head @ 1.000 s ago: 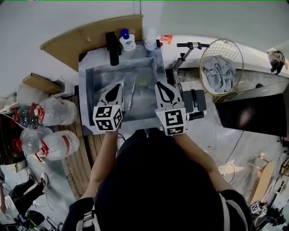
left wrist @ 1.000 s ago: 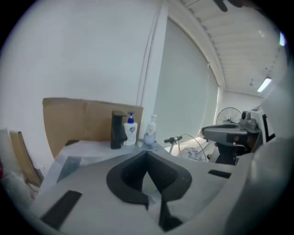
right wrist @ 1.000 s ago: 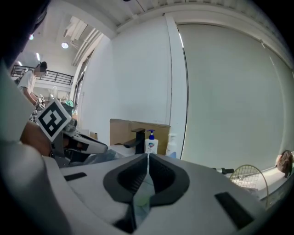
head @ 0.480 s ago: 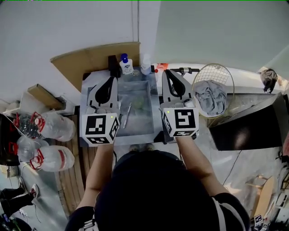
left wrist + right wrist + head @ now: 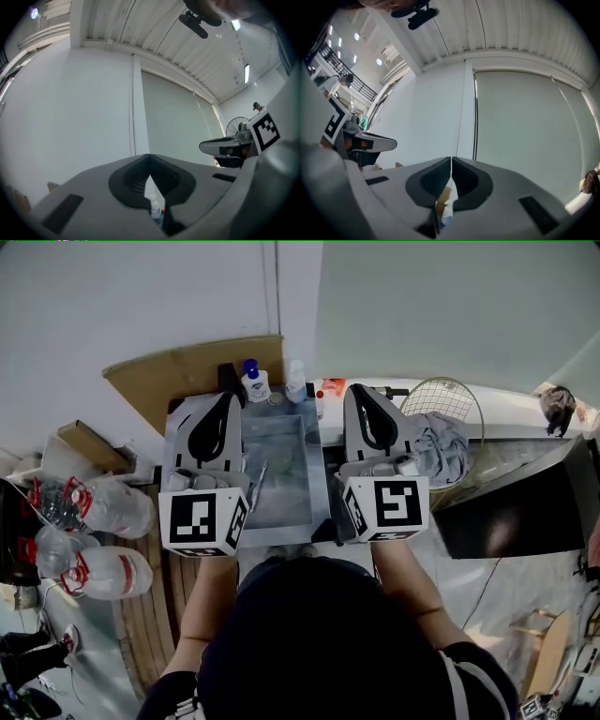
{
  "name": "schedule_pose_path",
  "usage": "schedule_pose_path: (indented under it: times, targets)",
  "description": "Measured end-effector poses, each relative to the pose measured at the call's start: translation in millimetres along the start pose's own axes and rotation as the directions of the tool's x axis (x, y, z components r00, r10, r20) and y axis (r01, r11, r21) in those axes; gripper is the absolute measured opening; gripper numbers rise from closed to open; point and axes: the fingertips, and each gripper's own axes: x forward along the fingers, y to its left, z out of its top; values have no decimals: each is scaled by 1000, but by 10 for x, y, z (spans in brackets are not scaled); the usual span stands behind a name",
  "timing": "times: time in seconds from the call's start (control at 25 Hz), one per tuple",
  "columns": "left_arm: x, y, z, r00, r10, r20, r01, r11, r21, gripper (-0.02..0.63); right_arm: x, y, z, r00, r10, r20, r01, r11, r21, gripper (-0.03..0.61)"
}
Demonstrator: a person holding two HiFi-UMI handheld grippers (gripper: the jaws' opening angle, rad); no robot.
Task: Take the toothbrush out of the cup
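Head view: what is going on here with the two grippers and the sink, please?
A person holds two grippers above a metal sink. The left gripper and the right gripper are both shut and empty, and they point toward the wall. A thin thing, probably the toothbrush, lies flat in the sink basin. Neither gripper touches it.

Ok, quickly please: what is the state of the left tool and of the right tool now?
Left tool: closed, jaws together, holding nothing.
Right tool: closed, jaws together, holding nothing.
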Motion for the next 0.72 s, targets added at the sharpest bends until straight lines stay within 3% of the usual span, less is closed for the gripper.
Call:
schedule_pose_path:
  times: [0.72]
  targets:
    - [-2, -298, -203, 998, 41, -50, -41, 999, 5, 22, -95, -119, -202, 996, 84, -14, -84, 996, 17, 28]
